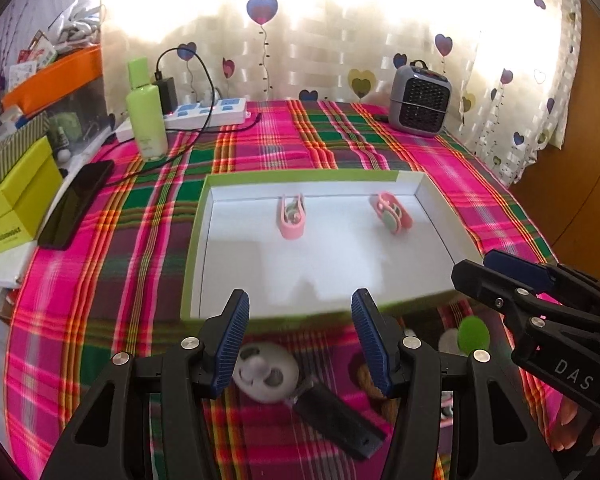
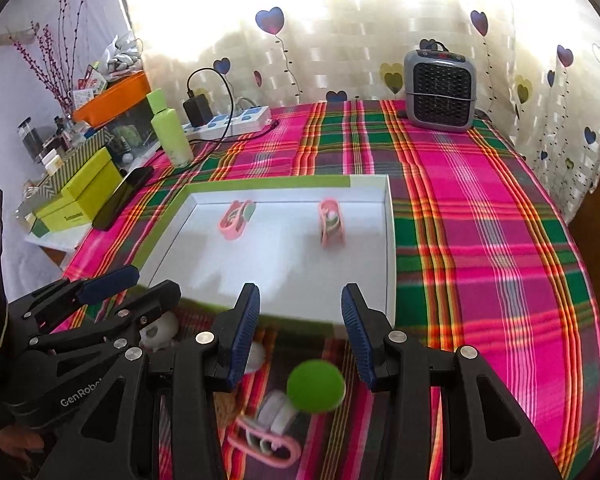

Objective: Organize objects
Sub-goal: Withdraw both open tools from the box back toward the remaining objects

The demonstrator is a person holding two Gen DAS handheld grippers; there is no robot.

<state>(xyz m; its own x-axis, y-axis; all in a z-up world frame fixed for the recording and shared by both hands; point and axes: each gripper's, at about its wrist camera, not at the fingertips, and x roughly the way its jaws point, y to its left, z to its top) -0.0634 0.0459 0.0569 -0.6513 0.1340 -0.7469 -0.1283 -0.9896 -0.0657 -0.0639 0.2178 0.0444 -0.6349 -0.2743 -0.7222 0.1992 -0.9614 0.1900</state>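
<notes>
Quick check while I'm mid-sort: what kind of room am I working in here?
Most likely a home room, perhaps a bedroom: heart-print curtains, a plaid cloth over the surface, and a small heater beside a power strip.

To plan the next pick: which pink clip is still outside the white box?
The pink clip on the cloth under the right gripper; the other two lie inside the box.

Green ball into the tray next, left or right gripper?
Right, probably. The green ball sits just ahead between the right gripper's open jaws. The left gripper, also open, is lined up over the white round toy; the ball lies off to its right.
</notes>
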